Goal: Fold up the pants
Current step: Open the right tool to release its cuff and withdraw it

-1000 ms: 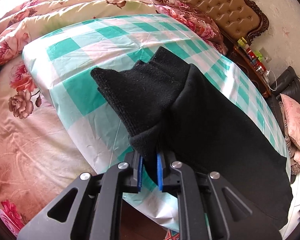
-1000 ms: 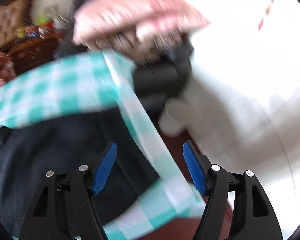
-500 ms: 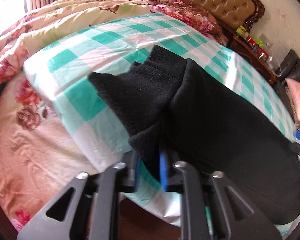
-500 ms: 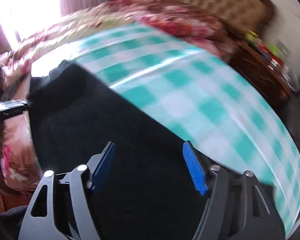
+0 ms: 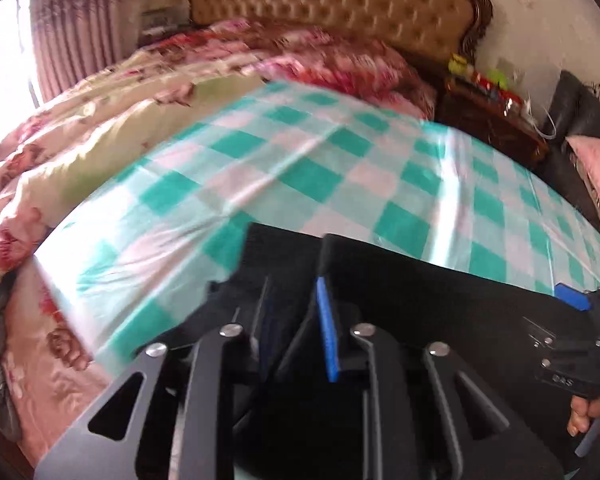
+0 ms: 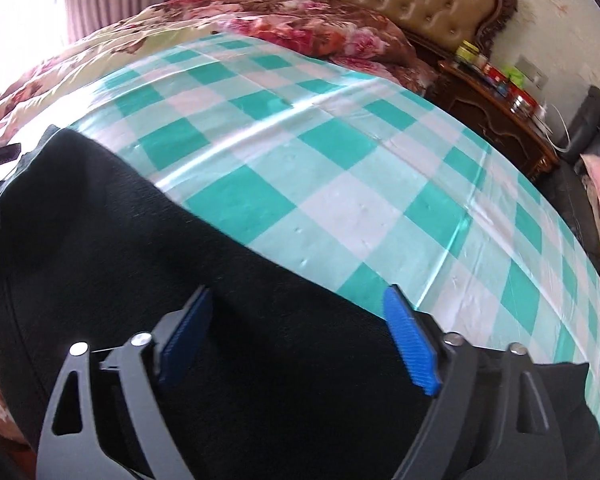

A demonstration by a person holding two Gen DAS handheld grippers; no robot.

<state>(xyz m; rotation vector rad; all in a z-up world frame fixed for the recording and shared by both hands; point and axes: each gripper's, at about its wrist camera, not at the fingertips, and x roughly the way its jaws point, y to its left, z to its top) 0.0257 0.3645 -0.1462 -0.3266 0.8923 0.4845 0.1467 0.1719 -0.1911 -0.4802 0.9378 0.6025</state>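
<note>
Checked plastic sheet (image 6: 340, 208) over floral bedding (image 5: 100, 128)

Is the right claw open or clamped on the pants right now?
Open. In its own view the right claw stands wide apart over the black pants, its jaws having just opened further; neither blue pad pinches cloth.

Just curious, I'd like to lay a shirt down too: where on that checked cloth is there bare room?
The checked cloth lies bare between the black pants and the floral quilt, out to its edge by the nightstand. The near strip is crowded: pants and both grippers.
</note>
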